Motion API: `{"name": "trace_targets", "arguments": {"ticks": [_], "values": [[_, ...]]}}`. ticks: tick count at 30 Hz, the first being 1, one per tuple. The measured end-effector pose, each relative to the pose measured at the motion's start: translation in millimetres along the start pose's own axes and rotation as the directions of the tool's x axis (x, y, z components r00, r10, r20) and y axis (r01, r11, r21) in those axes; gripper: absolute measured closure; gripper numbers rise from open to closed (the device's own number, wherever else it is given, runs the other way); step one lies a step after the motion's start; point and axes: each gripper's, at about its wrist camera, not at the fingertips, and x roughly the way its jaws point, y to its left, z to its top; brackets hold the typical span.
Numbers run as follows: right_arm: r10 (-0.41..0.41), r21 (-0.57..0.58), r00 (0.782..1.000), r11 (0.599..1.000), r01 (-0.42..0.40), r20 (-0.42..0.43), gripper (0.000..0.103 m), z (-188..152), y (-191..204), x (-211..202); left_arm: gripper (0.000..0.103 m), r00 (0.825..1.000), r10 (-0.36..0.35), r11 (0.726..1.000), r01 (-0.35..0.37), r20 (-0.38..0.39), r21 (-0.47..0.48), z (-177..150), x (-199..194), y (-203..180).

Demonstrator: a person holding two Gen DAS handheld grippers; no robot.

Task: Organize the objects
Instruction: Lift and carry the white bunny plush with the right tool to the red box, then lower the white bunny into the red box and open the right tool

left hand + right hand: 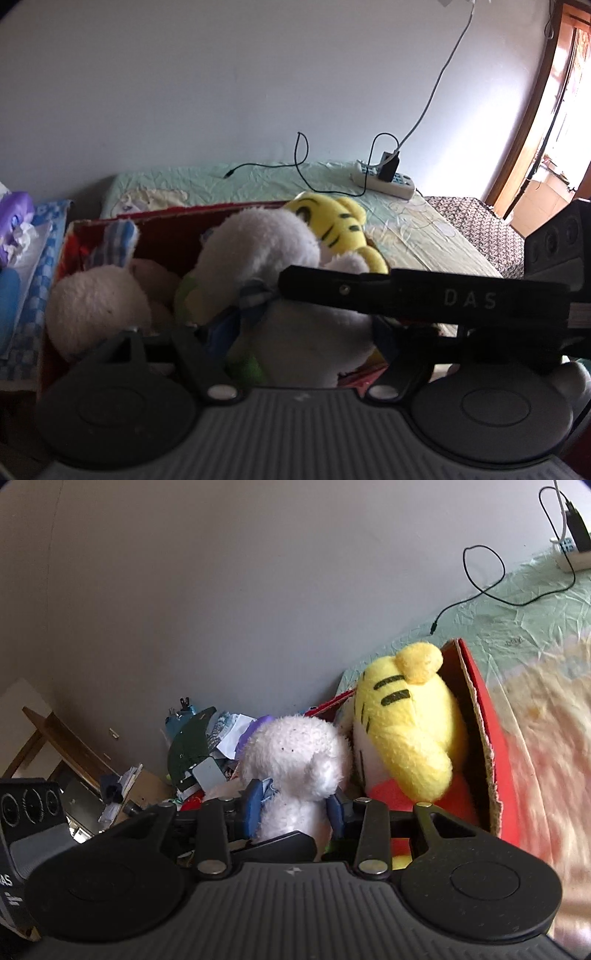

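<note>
Two grippers at red box (498,760): right gripper (295,808) pinching white plush (295,760) at yellow tiger's (402,731) nine o'clock, probably for packing; left gripper (258,332) spread, empty.

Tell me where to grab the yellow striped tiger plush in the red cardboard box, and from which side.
Grip the yellow striped tiger plush across its round head, coming down from above: the head sticks up past the red cardboard box rim, while its body is wedged low between the box wall and the white fluffy plush.
</note>
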Motion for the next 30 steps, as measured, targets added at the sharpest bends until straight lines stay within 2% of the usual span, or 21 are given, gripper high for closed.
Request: {"name": "trace_targets", "arguments": {"ticks": [3,5,9,11,13,16,18,20,22,24,26,30], "values": [[-0.043,-0.03,0.999,0.999,0.043,0.018,0.064,0.9,-1.3,1.7,0.024,1.0,-0.01,1.0,0.01,-0.013,-0.001,1.5,10.2,4.5],[-0.07,-0.011,0.997,0.997,0.07,-0.012,0.065,1.8,-7.2,11.2,0.029,0.999,-0.005,1.0,0.006,-0.032,0.006,1.2,19.4,5.5],[-0.088,-0.045,0.995,0.995,0.085,-0.052,0.065,-3.2,-2.9,13.7,0.028,0.999,-0.002,1.0,0.003,-0.048,0.016,2.4,25.1,6.8],[-0.085,-0.027,0.993,0.996,0.083,-0.077,0.064,-0.5,-4.0,9.4,0.027,0.998,-0.018,1.0,0.019,-0.053,0.016,1.1,22.3,8.6],[-0.084,-0.026,0.992,0.996,0.082,-0.095,0.056,3.1,-4.6,3.6,0.026,0.998,-0.031,0.999,0.032,-0.054,0.013,-1.1,17.4,11.2],[-0.105,-0.1,0.992,0.99,0.098,-0.065,0.054,8.1,2.7,-13.9,0.026,0.998,-0.032,0.999,0.032,-0.05,0.002,-1.4,11.1,13.4],[-0.099,-0.108,0.995,0.989,0.096,-0.021,0.049,11.9,2.7,-25.9,0.026,0.999,-0.018,1.0,0.018,-0.047,0.001,-2.3,6.6,13.6],[-0.107,-0.096,0.994,0.99,0.106,0.002,0.052,18.3,2.5,-27.3,0.026,0.999,-0.001,1.0,0.001,-0.048,-0.001,-3.2,5.4,14.7],[-0.107,-0.084,0.994,0.991,0.107,-0.001,0.074,22.6,-0.3,-22.8,0.025,0.998,0.024,1.0,-0.025,-0.058,-0.017,-4.2,6.4,18.8],[-0.125,-0.078,0.992,0.989,0.122,-0.03,0.079,23.5,-2.2,-11.8,0.024,0.997,0.015,0.998,-0.019,-0.069,-0.054,-5.2,8.6,25.1],[-0.136,-0.083,0.99,0.988,0.132,-0.045,0.079,21.4,-1.3,-3.8,0.026,0.997,0.016,0.997,-0.022,-0.075,-0.077,-3.5,9.0,28.5],[-0.172,-0.148,0.982,0.976,0.16,-0.075,0.081,17.4,7.4,16.8,0.026,0.996,0.054,0.997,-0.059,-0.075,-0.059,-2.8,8.8,24.5]]}}
